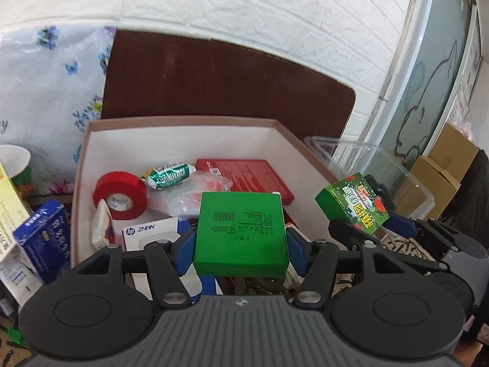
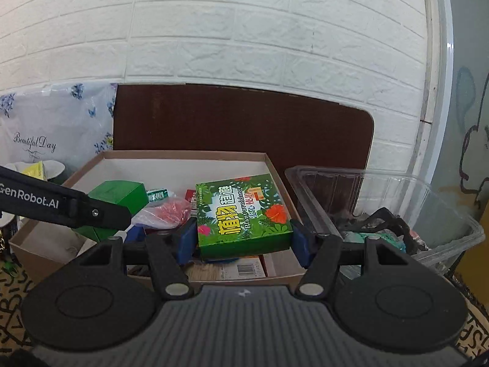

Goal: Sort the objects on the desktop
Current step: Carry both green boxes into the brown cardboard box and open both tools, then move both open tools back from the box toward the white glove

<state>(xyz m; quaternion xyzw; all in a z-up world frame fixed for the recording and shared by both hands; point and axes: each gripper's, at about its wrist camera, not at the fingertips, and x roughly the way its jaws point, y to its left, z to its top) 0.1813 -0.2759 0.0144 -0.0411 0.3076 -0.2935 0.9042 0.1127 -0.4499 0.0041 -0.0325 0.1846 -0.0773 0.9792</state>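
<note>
Grippers each clamped a small green carton: the left gripper [image 1: 241,241] held a plain green box [image 1: 241,232] at centre frame, the right gripper [image 2: 244,238] a leaf-printed box [image 2: 244,211] likewise, both over the open cardboard tray [image 1: 183,122] of oddments. Both cartons looked light, stiff and crushable, best pinched across opposite flat side walls, as the blue pads [image 1: 186,250] did.

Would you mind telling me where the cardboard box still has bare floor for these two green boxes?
The cardboard box has bare white floor along its back wall, behind the red tape roll and green packet. Another patch shows by its left wall in the right wrist view. The middle and front are crowded: red flat box, plastic bag.
</note>
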